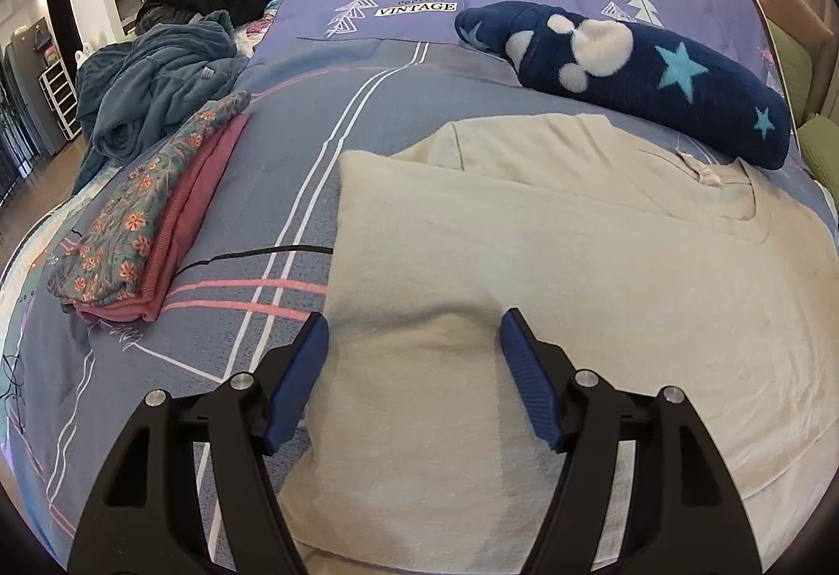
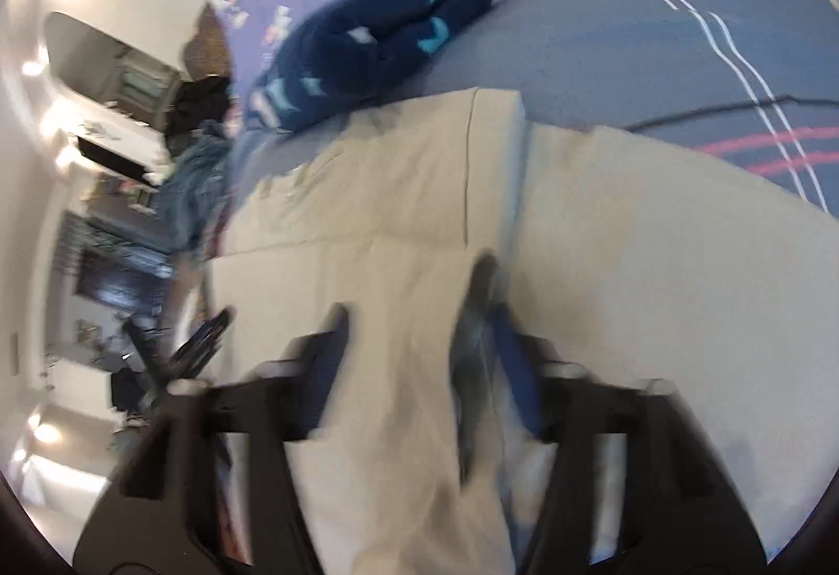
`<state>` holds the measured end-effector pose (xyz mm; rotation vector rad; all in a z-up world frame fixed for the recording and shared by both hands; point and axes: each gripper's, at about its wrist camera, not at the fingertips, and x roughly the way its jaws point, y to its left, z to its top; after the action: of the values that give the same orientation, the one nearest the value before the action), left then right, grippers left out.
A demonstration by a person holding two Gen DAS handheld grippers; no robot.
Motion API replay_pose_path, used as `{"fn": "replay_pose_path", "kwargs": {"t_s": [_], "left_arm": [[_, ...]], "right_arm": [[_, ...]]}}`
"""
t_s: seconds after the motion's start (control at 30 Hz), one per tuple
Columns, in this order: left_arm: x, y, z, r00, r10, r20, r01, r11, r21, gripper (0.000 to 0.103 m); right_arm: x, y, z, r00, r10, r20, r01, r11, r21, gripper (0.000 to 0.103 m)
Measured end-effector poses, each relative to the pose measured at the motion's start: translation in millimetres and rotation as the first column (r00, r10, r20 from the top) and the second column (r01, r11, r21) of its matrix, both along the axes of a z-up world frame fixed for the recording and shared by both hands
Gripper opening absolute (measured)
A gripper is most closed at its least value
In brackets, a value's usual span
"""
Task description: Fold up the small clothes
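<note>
A cream garment [image 1: 550, 250] lies spread on the bed, its left side folded inward and a label showing near its collar. My left gripper [image 1: 414, 328] is open, its blue pads just over the garment's near left part, holding nothing. In the blurred, rotated right wrist view the cream garment [image 2: 398, 208] fills the middle. My right gripper [image 2: 414, 313] has its jaws apart with a fold of the cream cloth running between them; whether it grips the cloth is unclear.
A folded stack of floral and pink clothes [image 1: 141, 218] lies at the left on the grey-blue bedspread [image 1: 293, 145]. A navy star-patterned fleece roll [image 1: 629, 72] lies behind the garment. A teal robe [image 1: 157, 82] is heaped at the far left.
</note>
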<state>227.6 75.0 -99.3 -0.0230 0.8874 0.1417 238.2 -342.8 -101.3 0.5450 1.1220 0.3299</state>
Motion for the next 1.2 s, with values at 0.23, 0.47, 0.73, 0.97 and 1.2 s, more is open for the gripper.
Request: {"fn": "replay_pose_path", "kwargs": {"t_s": [0.23,0.47,0.73,0.97,1.2], "left_arm": [[-0.1,7.4,-1.5,1.000,0.012,0.000,-0.012,0.999,-0.048,0.075],[-17.0,3.1,17.9,0.995,-0.027,0.094,0.041,0.989,-0.146,0.075],[-46.5,-107.9,72.2,0.891,-0.407,0.203,0.438,0.888,-0.142,0.079],[-32.8,-155.3,47.3,0.859,-0.497,0.118,0.511,0.847,-0.149,0.079],[-15.5,-133.3,21.0,0.905,-0.418,0.074,0.424,0.883,-0.203,0.091]], "right_arm": [[-29.1,-9.8,6.5,0.986,-0.137,0.096,0.151,0.975,-0.161,0.033],[-203.3,-134.7,2.9,0.850,-0.507,0.142,0.515,0.857,-0.023,0.055],[-307.1,-241.7,-48.5,0.574,-0.818,-0.043,0.818,0.569,0.088,0.066],[-277.1,-285.1,-84.5,0.480,-0.871,-0.103,0.866,0.451,0.214,0.066],[-250.1,-309.4,-97.1,0.402,-0.905,-0.138,0.900,0.363,0.241,0.010]]}}
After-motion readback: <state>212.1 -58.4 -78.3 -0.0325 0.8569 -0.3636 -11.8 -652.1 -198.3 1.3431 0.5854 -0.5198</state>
